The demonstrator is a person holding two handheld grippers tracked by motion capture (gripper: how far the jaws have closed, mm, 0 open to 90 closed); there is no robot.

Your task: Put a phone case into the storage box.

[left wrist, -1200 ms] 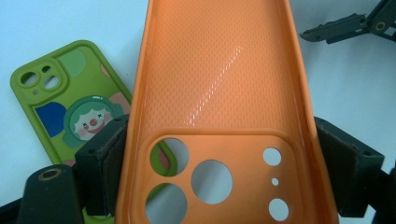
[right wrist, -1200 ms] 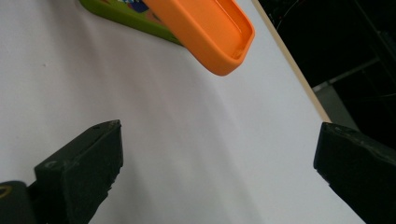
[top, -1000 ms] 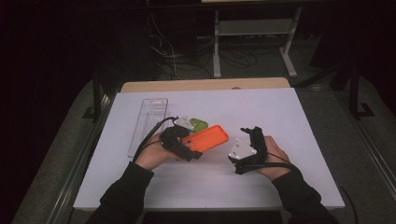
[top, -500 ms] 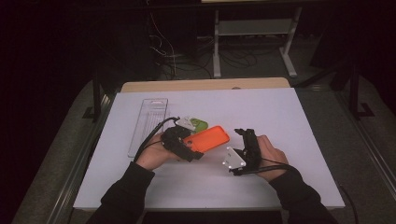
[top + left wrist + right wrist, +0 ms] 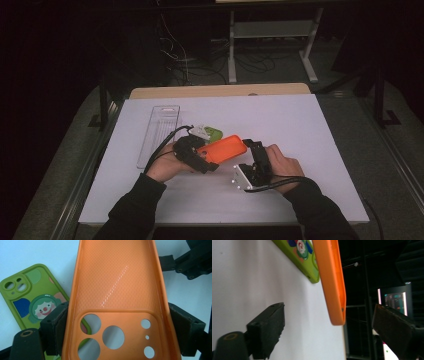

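An orange phone case [image 5: 223, 148] is held just above the white table, hollow side up, with my left gripper [image 5: 202, 159] shut on its camera-hole end [image 5: 117, 335]. A green phone case with a clown picture [image 5: 33, 301] lies flat on the table under and beside it [image 5: 212, 133]. My right gripper [image 5: 255, 150] is turned on its side at the orange case's free end, open. In the right gripper view the orange case's edge [image 5: 332, 282] hangs between the two jaws without touching either, and the green case [image 5: 299, 255] lies behind it.
A clear plastic tray [image 5: 159, 132] lies on the white table sheet [image 5: 310, 130] left of the cases. The sheet's right half and far part are bare. Beyond the table are dark floor, cables and a metal stand [image 5: 272, 40].
My right gripper has moved left from the table's right middle, rolled onto its side, and now stands around the orange case's free end. The left gripper and case have hardly moved.
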